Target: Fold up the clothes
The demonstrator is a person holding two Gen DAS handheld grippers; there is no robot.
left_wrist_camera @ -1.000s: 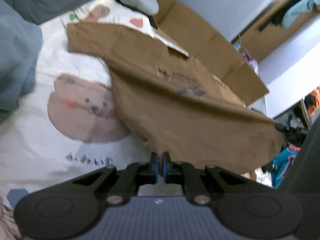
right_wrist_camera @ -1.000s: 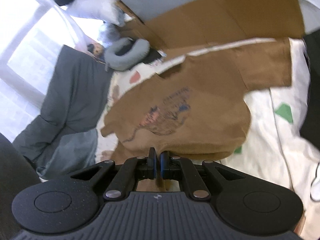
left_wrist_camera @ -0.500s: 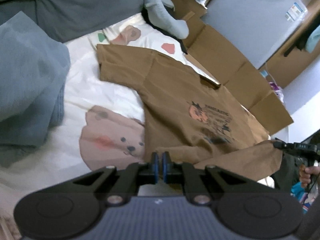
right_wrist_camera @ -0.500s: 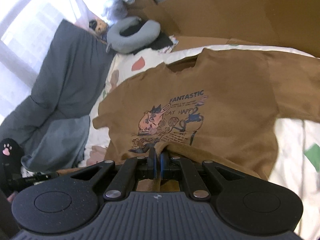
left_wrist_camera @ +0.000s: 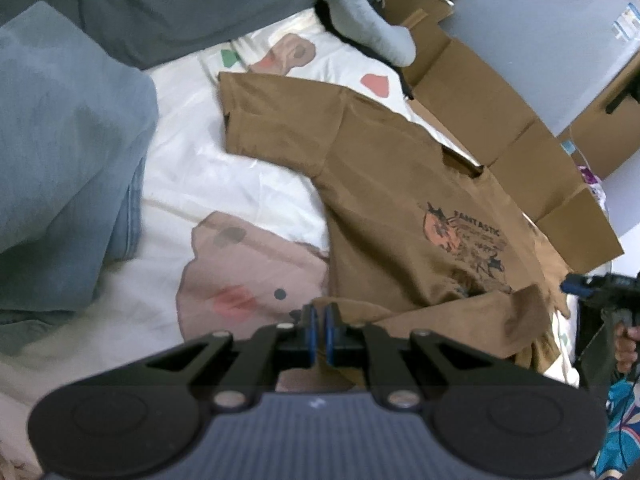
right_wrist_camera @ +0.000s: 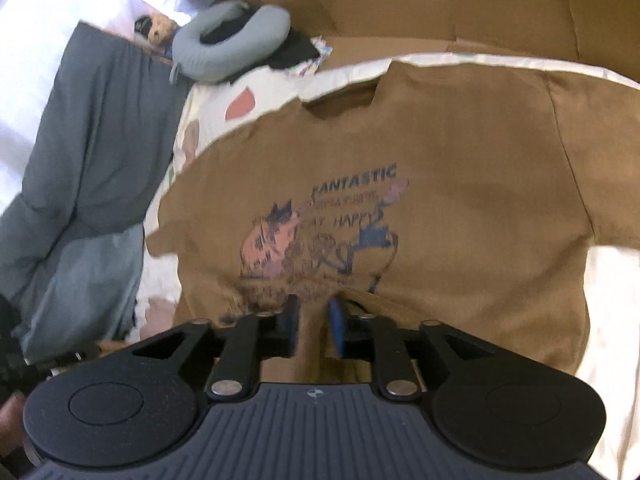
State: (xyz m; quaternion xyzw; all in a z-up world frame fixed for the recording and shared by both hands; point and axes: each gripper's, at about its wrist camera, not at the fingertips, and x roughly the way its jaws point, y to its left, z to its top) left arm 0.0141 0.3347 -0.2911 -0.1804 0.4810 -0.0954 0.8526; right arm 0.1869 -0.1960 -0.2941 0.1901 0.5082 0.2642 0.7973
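Note:
A brown T-shirt point(right_wrist_camera: 460, 184) with a "FANTASTIC" cat print lies front up on the white cartoon-print bedsheet point(left_wrist_camera: 208, 176). Its collar is at the far edge and its sleeves are spread. The bottom hem point(left_wrist_camera: 460, 320) is folded up over the lower front. My left gripper point(left_wrist_camera: 319, 328) is shut on the hem's left corner, low over the sheet. My right gripper point(right_wrist_camera: 314, 322) has its jaws opening, and brown hem fabric still stands loose between the blue pads point(right_wrist_camera: 336, 326). The right gripper point(left_wrist_camera: 576, 284) also shows at the shirt's far side in the left wrist view.
A grey-blue blanket point(left_wrist_camera: 60, 160) is heaped to the left of the shirt. A grey neck pillow point(right_wrist_camera: 236, 44) and flattened cardboard point(left_wrist_camera: 500, 120) lie beyond the collar. A person's hand point(left_wrist_camera: 628, 344) shows at the right edge.
The shirt, held up in the air before, has come down and now lies spread on the bed. Both grippers sank toward the sheet. The right jaws, shut before, have parted.

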